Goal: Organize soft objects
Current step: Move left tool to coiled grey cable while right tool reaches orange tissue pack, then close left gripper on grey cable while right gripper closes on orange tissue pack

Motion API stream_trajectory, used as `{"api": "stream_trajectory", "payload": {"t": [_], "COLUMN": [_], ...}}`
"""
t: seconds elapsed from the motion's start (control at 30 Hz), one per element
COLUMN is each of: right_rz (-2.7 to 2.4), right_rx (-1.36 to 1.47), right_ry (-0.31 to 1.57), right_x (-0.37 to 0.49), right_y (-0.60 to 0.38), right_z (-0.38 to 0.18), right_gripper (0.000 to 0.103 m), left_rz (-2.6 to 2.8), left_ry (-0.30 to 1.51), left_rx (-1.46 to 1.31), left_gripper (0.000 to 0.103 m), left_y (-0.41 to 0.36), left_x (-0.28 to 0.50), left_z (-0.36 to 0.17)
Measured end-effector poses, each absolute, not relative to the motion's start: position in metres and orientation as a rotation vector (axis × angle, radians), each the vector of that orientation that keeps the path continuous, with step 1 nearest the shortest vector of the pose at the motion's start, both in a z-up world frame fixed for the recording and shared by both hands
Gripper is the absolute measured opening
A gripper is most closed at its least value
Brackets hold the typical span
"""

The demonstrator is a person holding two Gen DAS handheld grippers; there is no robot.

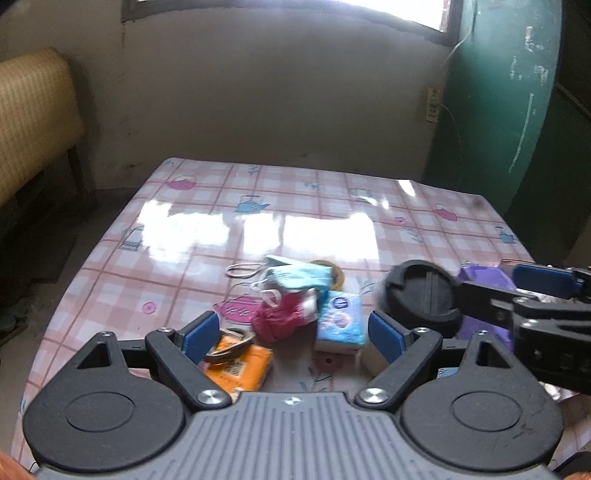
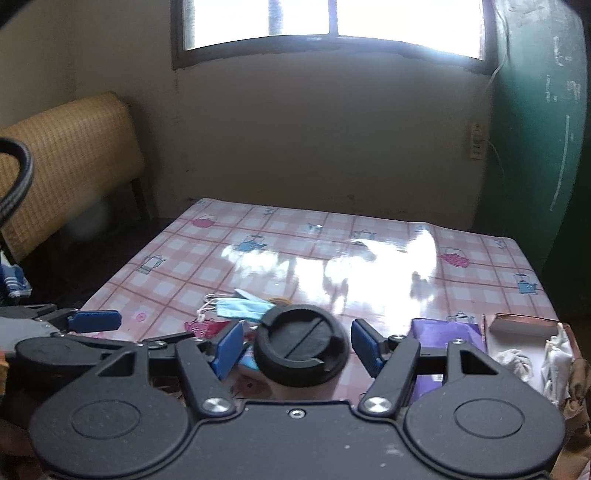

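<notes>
I held both grippers, left [image 1: 291,336] and right [image 2: 295,349], agape and empty; tissue pack [image 1: 340,320] print, ahead of the left one, was unreadable.

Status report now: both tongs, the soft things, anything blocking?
Left tongs open, empty. Right tongs open, empty. Face mask and red cloth lie piled on table. Black-lidded cup stands in the way.

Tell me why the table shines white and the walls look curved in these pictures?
Left wrist view: window light glares off the glossy tablecloth, washing out its checks; the face mask and the cup lid are smeared by motion. Right wrist view: the same glare, the window blown out white; the fisheye lens bows the walls.
</notes>
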State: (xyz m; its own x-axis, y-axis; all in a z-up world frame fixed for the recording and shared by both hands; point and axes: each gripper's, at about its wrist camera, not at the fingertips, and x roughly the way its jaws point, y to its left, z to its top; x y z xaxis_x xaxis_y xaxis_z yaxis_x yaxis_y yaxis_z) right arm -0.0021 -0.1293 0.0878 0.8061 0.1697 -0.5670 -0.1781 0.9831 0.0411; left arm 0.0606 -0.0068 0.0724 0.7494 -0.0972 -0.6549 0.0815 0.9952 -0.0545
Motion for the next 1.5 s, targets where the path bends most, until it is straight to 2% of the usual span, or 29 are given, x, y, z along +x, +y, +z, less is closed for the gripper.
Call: {"api": "stream_trajectory", "payload": {"t": [0.33,0.57,0.67,0.77,1.07,1.37,1.43,1.5], "right_rz": [0.281,0.333,0.339,0.338,0.353,0.388,0.375,0.360], "right_rx": [-0.023,-0.042,-0.050,-0.049,-0.032,-0.031,-0.006,0.027], "right_ry": [0.607,0.632,0.648,0.663,0.706,0.778,0.806,0.835], "right_x": [-0.018,-0.020,-0.016,-0.013,0.001,0.009,0.013,0.015], "right_y": [-0.101,-0.083,-0.078,-0.078,-0.073,-0.046,-0.040,-0.036], "right_z": [0.075,0.061,0.055,0.049,0.032,0.013,0.007,0.001], "right_gripper": [0.077,0.077,0.077,0.077,0.077,0.077,0.077,0.077], "left_rz": [0.039,0.002,-0.025,-0.003,0.123,0.052,0.031,-0.004], "left_ry": [0.837,0.887,0.892,0.873,0.863,0.845,0.825,0.783], "left_rx": [-0.036,-0.010,0.005,0.009,-0.063,0.092,0.097,0.113], "left_gripper": [0.091,0.091,0.096,0.100,0.100,0.103,0.096,0.062], "left_y": [0.057,0.060,0.058,0.068,0.124,0.107,0.106,0.107], "left_x": [0.091,0.118,0.132,0.144,0.146,0.159,0.160,0.156], "left_z": [0.015,-0.015,-0.025,-0.029,-0.032,-0.044,-0.045,-0.043]}}
